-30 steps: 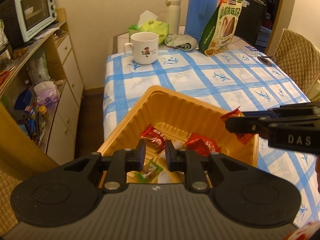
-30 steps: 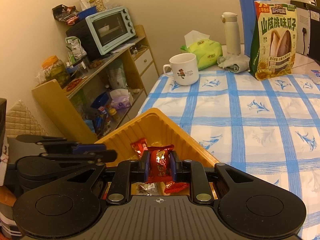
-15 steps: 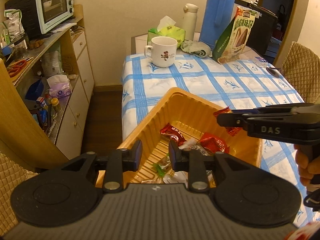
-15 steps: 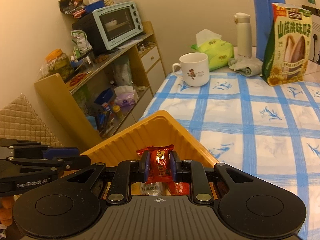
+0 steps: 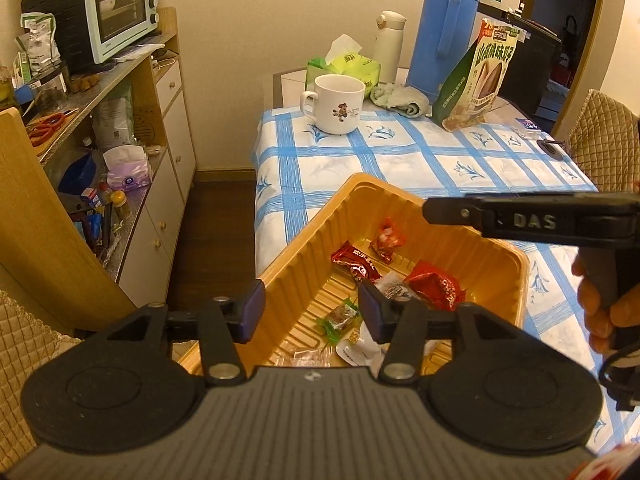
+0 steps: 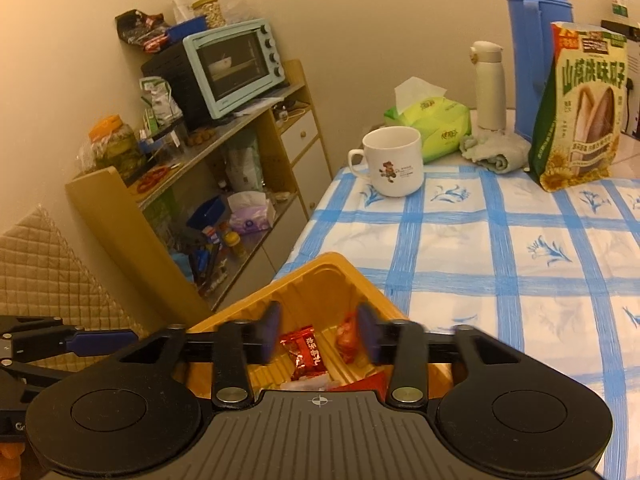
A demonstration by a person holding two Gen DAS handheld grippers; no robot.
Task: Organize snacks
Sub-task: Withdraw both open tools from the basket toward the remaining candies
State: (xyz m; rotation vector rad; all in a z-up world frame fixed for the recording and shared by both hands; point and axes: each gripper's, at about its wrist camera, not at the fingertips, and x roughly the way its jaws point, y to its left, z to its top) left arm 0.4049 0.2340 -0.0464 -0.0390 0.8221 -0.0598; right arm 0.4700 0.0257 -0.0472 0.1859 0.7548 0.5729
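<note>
Both grippers hang over the orange tray (image 5: 304, 264), which sits at the near corner of the worktop (image 5: 420, 160), on its blue-checked cloth.

Left gripper (image 5: 311, 309): jaws apart, having just been opening; nothing between them. Through the gap, down in the tray, a green-wrapped sweet (image 5: 338, 317) lies on the ribbed floor. The left finger sits over the tray's near rim, the right finger over the heap of wrappers.

Right gripper (image 6: 319, 336): jaws apart, also just opened, pads clear of everything. Seen between them, lying in the tray, is a red-wrapped candy (image 6: 306, 354) and a second, smaller red piece (image 6: 346, 338) to its right, close to the right pad; cannot tell whether it touches. In the left wrist view this gripper reaches in from the right above the tray's far side, with the person's fingers (image 5: 596, 304) wrapped round its handle.

Tray contents, left wrist view: several red-wrapped candies (image 5: 434, 284) bunched mid-tray, one small red piece (image 5: 387, 239) nearer the far wall, a white packet (image 5: 360, 346) at the near end.

Further back on the worktop, well apart from the tray: white mug (image 5: 335, 103), green tissue pack (image 5: 344, 66), crumpled cloth (image 5: 400, 98), white flask (image 5: 390, 46), blue thermos (image 5: 444, 28), upright bag of sunflower seeds (image 5: 480, 76).

Left of the worktop stands a wooden shelf unit (image 6: 160, 216) with a mint toaster oven (image 6: 228, 66) on top.
</note>
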